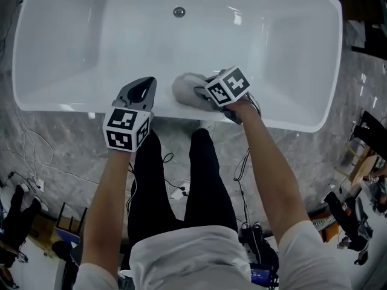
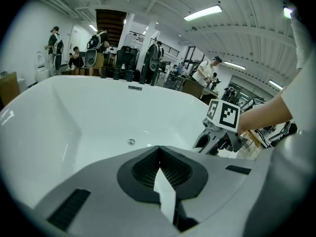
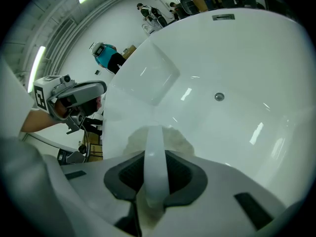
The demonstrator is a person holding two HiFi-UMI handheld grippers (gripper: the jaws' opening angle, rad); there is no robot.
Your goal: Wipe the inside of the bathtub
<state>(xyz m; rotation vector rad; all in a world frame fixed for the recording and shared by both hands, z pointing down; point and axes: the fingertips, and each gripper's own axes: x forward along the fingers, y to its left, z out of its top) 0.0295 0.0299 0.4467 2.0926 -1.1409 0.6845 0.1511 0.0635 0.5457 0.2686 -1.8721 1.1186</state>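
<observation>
Grey marbled floor (image 1: 54,144) surrounds the white bathtub (image 1: 91,47), whose drain (image 1: 179,12) sits toward its far wall. At the tub's near rim, the right gripper (image 1: 199,94) is clamped on a grey cloth (image 1: 183,86) that lies against the tub's near inner wall. Just beside it along that rim, the left gripper (image 1: 140,90) hangs with its jaws closed together, holding nothing.

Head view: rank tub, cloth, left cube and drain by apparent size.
1. Tub
2. Cloth and left cube: they look alike. The cube is nearer the camera and the cloth is partly hidden, so these two are not ranked.
3. Drain
</observation>
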